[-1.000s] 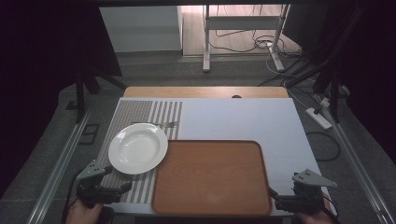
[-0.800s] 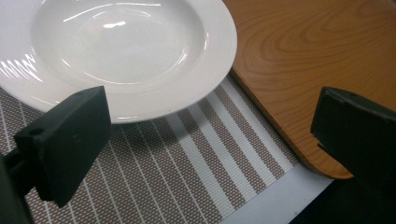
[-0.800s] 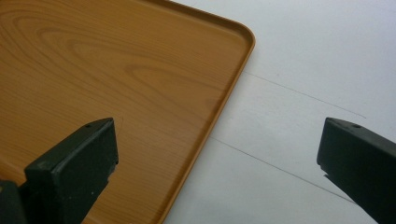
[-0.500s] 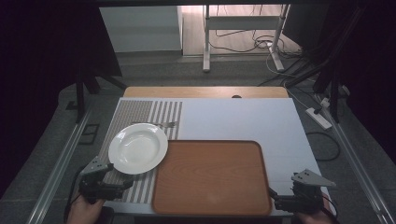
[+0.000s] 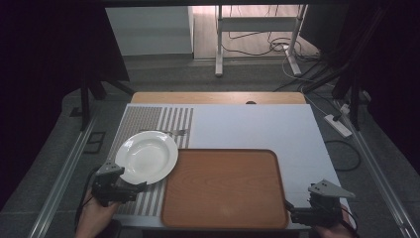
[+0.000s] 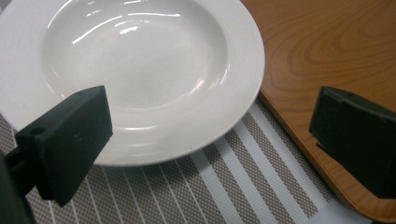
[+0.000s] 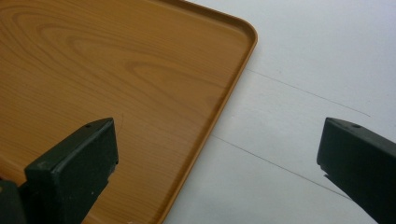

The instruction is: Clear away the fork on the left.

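A white deep plate (image 5: 147, 156) lies on a striped placemat (image 5: 148, 119) at the table's left, beside a wooden tray (image 5: 223, 188) that has nothing on it. My left gripper (image 5: 137, 187) is open at the plate's near edge. In the left gripper view the plate (image 6: 140, 60) is close ahead. One jaw of the left gripper (image 6: 210, 140) stands over the plate's rim and the other over the tray's edge (image 6: 327, 46). My right gripper (image 5: 292, 210) is open at the tray's near right corner. In its own view the right gripper (image 7: 217, 163) straddles the tray's rim (image 7: 233, 79), holding nothing.
A thin piece of cutlery (image 5: 171, 132) lies on the placemat just beyond the plate. The white table top (image 5: 257, 126) stretches past the tray. The table's front edge runs just under both hands. Cables and a stand's feet lie on the floor beyond.
My left gripper has moved forward and to the right, closer to the plate's near edge. The right gripper, plate and tray have stayed where they were.
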### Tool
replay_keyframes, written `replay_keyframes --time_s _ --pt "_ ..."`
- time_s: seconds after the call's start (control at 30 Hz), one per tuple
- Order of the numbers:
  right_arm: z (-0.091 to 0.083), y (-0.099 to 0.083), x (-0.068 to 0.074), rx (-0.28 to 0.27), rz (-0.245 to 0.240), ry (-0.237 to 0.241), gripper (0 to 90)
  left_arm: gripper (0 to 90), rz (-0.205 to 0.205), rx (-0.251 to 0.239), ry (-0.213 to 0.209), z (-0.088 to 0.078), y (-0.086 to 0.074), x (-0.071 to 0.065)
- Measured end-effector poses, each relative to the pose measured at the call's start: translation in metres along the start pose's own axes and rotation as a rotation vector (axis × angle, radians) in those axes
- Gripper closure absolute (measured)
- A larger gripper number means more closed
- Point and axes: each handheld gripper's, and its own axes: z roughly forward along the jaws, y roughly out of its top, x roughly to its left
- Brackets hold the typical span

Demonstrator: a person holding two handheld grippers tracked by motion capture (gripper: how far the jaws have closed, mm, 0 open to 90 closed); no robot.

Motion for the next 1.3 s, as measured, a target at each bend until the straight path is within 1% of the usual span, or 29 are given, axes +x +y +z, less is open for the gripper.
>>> replay_keyframes --time_s 0.03,0.13,0.27,0.5,0.77,0.9,1.07,1.3 --pt "0.0 0.0 0.0 0.0 0.0 0.0 0.0 0.2 -0.003 -0.001 0.001 0.001 0.001 0.001" --pt "0.0 0.0 0.0 0.003 -0.003 0.002 0.0 0.2 -0.012 -0.002 -0.018 0.004 0.005 0.004" --pt "0.001 0.0 0.0 0.005 -0.002 0.0 0.0 0.0 0.002 0.008 -0.017 0.009 0.011 0.006" --pt "0.001 0.0 0.0 0.009 -0.005 0.003 0.0 0.0 0.006 0.01 -0.042 0.021 0.024 0.012" --pt "0.001 0.0 0.001 0.013 -0.009 -0.001 0.0 0.0 0.02 0.021 -0.042 0.037 0.04 0.019" --pt "0.002 0.001 0.001 0.015 -0.01 0.0 0.0 0.0 0.013 0.033 -0.046 0.045 0.046 0.025" --pt "0.002 0.0 0.001 0.016 -0.01 0.001 0.0 0.0 0.009 0.035 -0.047 0.051 0.051 0.03" --pt "0.002 0.001 0.001 0.017 -0.01 0.002 0.0 0.0 0.019 0.045 -0.039 0.064 0.06 0.036"
